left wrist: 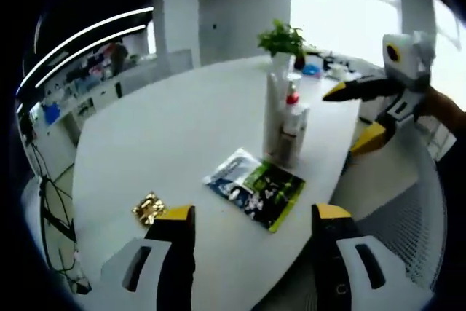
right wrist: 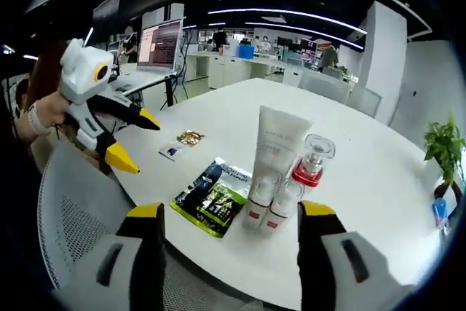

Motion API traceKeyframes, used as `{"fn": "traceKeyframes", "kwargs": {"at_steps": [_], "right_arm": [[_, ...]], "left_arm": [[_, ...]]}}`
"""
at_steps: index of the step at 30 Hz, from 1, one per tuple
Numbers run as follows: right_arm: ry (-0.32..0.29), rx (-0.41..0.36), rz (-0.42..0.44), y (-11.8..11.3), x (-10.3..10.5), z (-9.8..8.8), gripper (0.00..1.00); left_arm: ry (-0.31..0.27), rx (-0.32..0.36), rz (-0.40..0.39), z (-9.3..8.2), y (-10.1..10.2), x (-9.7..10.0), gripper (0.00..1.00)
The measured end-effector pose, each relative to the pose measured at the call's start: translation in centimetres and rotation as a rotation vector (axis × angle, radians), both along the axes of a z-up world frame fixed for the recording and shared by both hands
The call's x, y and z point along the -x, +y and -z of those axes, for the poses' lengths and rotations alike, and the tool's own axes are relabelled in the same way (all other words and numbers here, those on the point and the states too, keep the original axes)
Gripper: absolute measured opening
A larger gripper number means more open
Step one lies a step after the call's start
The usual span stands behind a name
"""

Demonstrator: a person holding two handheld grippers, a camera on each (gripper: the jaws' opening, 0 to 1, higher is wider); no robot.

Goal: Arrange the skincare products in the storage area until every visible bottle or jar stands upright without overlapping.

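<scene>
A white table (right wrist: 378,172) is seen, with a tight cluster of skincare products standing near its edge. The landmark is a tall white tube (right wrist: 276,151), upright on its cap. Just beside it, on the plant side, a clear bottle (right wrist: 312,159) with a red collar stands upright. In front of the tube, toward the table edge, two small white bottles (right wrist: 271,205) with red bands stand upright, touching or nearly touching each other. No product is seen lying down or stacked, so the arranging appears largely done; whether the crowded bottles count as overlapping cannot be told.

A flat green and black sachet (right wrist: 214,197) lies on the table near the tube, and beyond it a gold wrapper (right wrist: 190,137) and a small packet (right wrist: 171,152).

The left gripper (right wrist: 131,141) is held in the air, well apart from the tube, jaws spread and empty. The right gripper (left wrist: 360,117) is likewise held off the table, jaws apart, nothing between them.
</scene>
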State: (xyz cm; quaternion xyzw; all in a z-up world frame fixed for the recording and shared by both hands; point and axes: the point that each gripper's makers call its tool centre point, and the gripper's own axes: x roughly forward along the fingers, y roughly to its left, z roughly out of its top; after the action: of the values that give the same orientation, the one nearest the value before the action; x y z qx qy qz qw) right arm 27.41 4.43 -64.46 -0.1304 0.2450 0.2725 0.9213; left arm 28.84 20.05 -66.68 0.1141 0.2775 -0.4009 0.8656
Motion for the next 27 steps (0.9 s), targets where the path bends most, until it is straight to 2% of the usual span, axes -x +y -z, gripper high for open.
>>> {"fn": "traceKeyframes", "kwargs": {"at_steps": [4, 8, 12, 17, 21, 24, 27], "right_arm": [[-0.012, -0.028, 0.005, -0.9, -0.2, -0.5, 0.89], [-0.014, -0.024, -0.012, -1.5, -0.1, -0.6, 0.94], [-0.020, -0.031, -0.030, -2.0, -0.2, -0.9, 0.99], [-0.014, -0.041, -0.062, -2.8, 0.2, -1.2, 0.99], [-0.009, -0.046, -0.089, -3.3, 0.7, -1.1, 0.99], [-0.010, -0.036, -0.101, -3.9, 0.9, -1.0, 0.99], [-0.023, -0.049, -0.106, -4.5, 0.9, -1.2, 1.00]], "left_arm": [[-0.006, 0.015, -0.014, -0.5, -0.2, 0.1, 0.74], [-0.004, -0.016, -0.025, -0.6, -0.3, 0.5, 0.77], [-0.010, -0.031, -0.037, -1.0, -1.4, 1.6, 0.80], [-0.004, -0.039, -0.071, -1.0, -1.7, 2.1, 0.86], [0.011, 0.003, -0.100, -1.3, -2.0, 2.5, 0.91], [0.010, -0.007, -0.127, -1.1, -2.0, 2.6, 0.96], [0.008, -0.013, -0.134, -1.1, -2.3, 2.9, 0.97]]}}
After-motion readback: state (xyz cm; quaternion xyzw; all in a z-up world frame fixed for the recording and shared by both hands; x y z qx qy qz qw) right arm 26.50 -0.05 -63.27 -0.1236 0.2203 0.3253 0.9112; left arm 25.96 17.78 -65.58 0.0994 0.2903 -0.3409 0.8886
